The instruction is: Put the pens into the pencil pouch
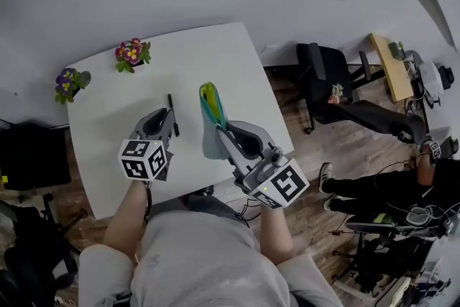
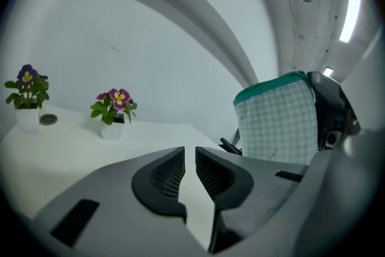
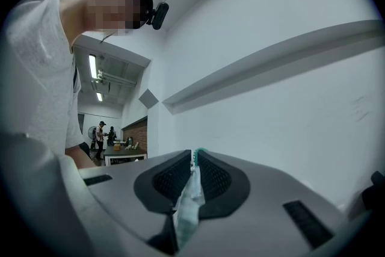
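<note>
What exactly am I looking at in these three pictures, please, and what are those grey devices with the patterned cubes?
A person holds a pair of hand-held grippers; there is no robot arm. The head view looks down from a camera on the person's head; the other two come from cameras riding on the grippers. On the white table are a black pen and two flower pots. The right gripper is closed on the checkered pouch, holding it upright. The left gripper is shut and empty, beside the pen. The cubes are part of the grippers.
</note>
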A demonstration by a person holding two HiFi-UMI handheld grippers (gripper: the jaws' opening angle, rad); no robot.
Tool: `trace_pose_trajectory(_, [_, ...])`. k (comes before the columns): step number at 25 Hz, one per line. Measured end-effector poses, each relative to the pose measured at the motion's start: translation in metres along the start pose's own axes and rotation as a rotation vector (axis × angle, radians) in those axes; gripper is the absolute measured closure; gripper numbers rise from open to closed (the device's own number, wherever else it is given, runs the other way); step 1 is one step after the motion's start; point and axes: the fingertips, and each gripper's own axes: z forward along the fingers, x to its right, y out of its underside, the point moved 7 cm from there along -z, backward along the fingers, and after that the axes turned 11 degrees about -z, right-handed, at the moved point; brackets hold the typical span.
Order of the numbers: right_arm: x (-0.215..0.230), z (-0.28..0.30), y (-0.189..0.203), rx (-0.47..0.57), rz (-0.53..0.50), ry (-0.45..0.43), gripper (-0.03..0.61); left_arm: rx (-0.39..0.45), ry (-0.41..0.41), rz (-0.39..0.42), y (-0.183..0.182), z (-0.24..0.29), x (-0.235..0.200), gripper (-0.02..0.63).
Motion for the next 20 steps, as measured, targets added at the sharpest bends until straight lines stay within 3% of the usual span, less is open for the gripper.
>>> trace_pose_trajectory(4, [0.008,-0.007,0.003,0.001,0.006,-0.024,0.529,-0.032,-0.098,-0.034,0.022,0.012,-0.009,0.577])
trace_pose_trajectory(9, [0.021,-0.015,0.006,0.007,0.014,-0.062,0.529,-0.073,-0.215,-0.025,0.037,0.032,-0.014,0.528])
trace_pose_trajectory(20, [0.052,-0.029,0.017,0.007,0.032,-0.117,0.529,-0.131,-0.403,-0.019,0.052,0.071,-0.029,0.491])
